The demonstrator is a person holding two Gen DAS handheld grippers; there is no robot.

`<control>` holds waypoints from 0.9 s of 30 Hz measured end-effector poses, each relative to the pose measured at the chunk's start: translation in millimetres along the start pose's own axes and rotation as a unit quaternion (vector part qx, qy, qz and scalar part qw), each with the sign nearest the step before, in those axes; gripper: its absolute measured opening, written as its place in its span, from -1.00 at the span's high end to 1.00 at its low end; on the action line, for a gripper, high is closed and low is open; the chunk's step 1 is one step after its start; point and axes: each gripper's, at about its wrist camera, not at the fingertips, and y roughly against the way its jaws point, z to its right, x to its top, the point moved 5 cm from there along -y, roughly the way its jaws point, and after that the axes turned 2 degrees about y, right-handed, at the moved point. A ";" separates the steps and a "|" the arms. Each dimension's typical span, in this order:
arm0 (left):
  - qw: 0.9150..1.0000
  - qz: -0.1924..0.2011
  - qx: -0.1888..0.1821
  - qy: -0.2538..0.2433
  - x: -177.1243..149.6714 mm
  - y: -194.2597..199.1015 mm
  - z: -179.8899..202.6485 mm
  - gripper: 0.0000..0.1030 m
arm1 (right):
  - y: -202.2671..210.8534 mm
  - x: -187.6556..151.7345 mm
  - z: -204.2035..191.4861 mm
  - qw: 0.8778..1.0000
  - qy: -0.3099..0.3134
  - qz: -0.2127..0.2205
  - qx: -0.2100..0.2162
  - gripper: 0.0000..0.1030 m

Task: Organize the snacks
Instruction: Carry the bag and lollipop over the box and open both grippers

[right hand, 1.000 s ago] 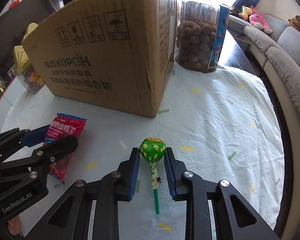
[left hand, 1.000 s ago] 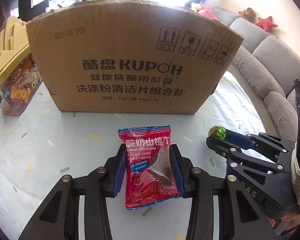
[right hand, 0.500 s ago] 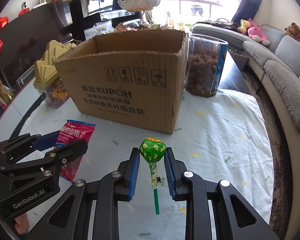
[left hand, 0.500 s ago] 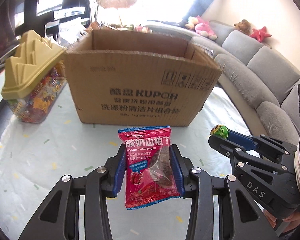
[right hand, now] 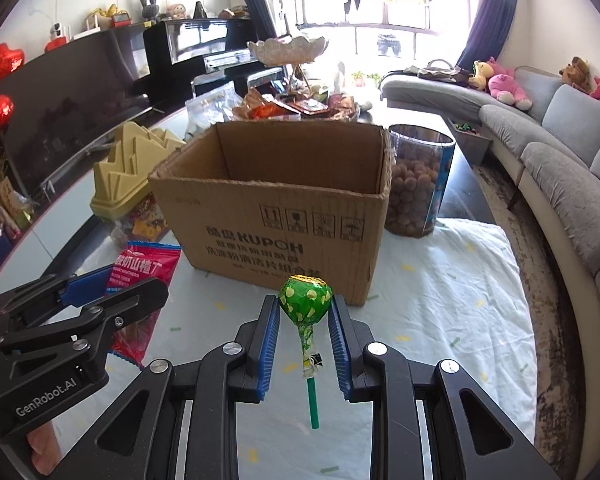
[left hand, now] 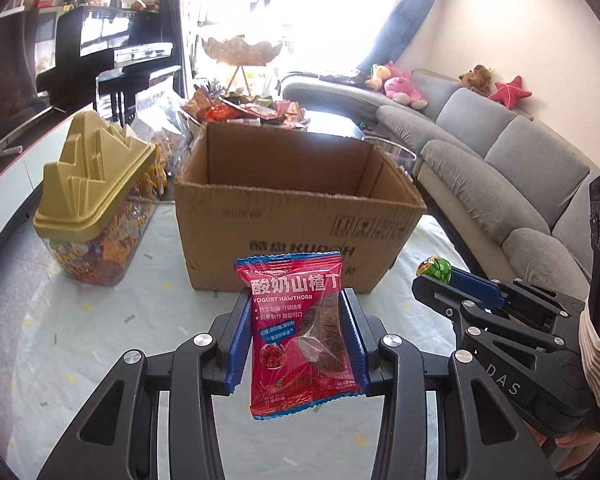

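My left gripper [left hand: 296, 312] is shut on a red yogurt hawthorn snack packet [left hand: 298, 332] and holds it in the air in front of the open cardboard box [left hand: 296, 216]. My right gripper [right hand: 305, 312] is shut on a green lollipop [right hand: 306, 300], its green stick hanging down. Both sit just short of the box's near wall, the left gripper [right hand: 112, 284] to the left of the right gripper [left hand: 436, 280]. The box [right hand: 276, 208] is open at the top and its floor is hidden.
A clear jar with a gold crown lid [left hand: 96, 204] stands left of the box. A clear tub of brown balls [right hand: 418, 184] stands right of it. Snack packets [right hand: 296, 106] pile behind. A grey sofa [left hand: 512, 176] runs along the right. The table carries a pale cloth [right hand: 452, 292].
Both grippers have risen with their snacks, from table level to above the height of the box's rim; the box's open top has come into view.
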 end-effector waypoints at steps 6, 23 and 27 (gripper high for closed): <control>1.000 0.015 0.001 -0.008 20.1 9.8 -3.2 0.19 | 10.9 19.4 -8.7 1.000 0.001 0.018 -0.006 0.49; 1.000 0.020 0.003 -0.018 80.1 6.8 -13.1 0.19 | 8.6 75.5 -14.8 0.999 -0.003 0.036 -0.010 0.49; 1.000 0.006 0.003 -0.010 91.8 -8.6 -16.9 0.20 | 3.8 86.9 -13.6 0.999 0.004 0.034 -0.018 0.49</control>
